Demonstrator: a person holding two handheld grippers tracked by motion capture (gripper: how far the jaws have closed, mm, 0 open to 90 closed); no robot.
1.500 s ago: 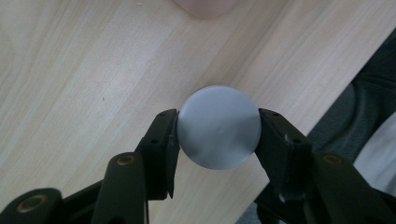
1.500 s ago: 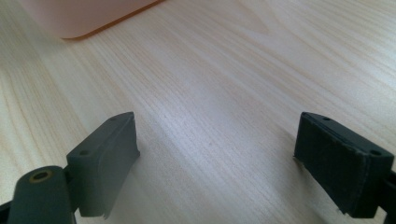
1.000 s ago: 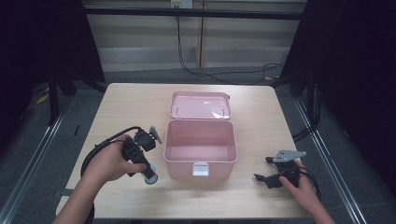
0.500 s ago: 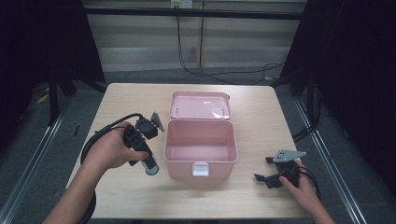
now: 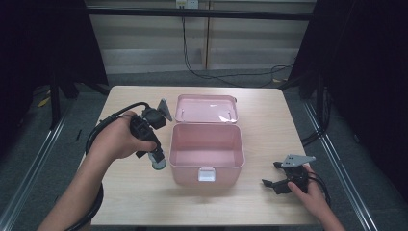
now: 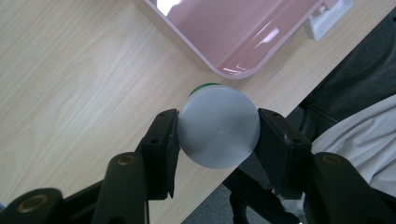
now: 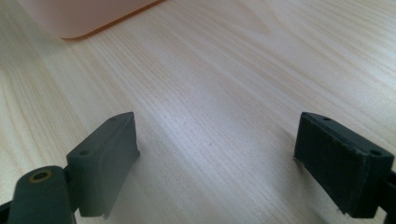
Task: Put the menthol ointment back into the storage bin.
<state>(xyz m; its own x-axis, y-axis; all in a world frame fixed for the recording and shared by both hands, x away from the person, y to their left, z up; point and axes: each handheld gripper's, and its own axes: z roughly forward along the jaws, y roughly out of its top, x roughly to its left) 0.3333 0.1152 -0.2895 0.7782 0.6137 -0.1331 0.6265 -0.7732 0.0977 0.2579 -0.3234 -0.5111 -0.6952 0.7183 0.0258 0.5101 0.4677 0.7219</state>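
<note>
Bottle (image 6: 218,133) with a grey cap sits clamped in the left gripper's (image 5: 156,159) jaws beside the open pink box (image 5: 207,154); carry it level over the rim. Right gripper (image 5: 284,180) rests on the desk (image 5: 269,120), jaws apart

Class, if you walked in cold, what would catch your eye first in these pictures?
The open pink box at the table's middle, its lid laid back behind it. Next, the left gripper, clamped on a small grey-capped container held above the table beside the box. The right gripper rests open near the table's front right.

Wooden table (image 5: 269,115), grey floor (image 5: 48,144)
</note>
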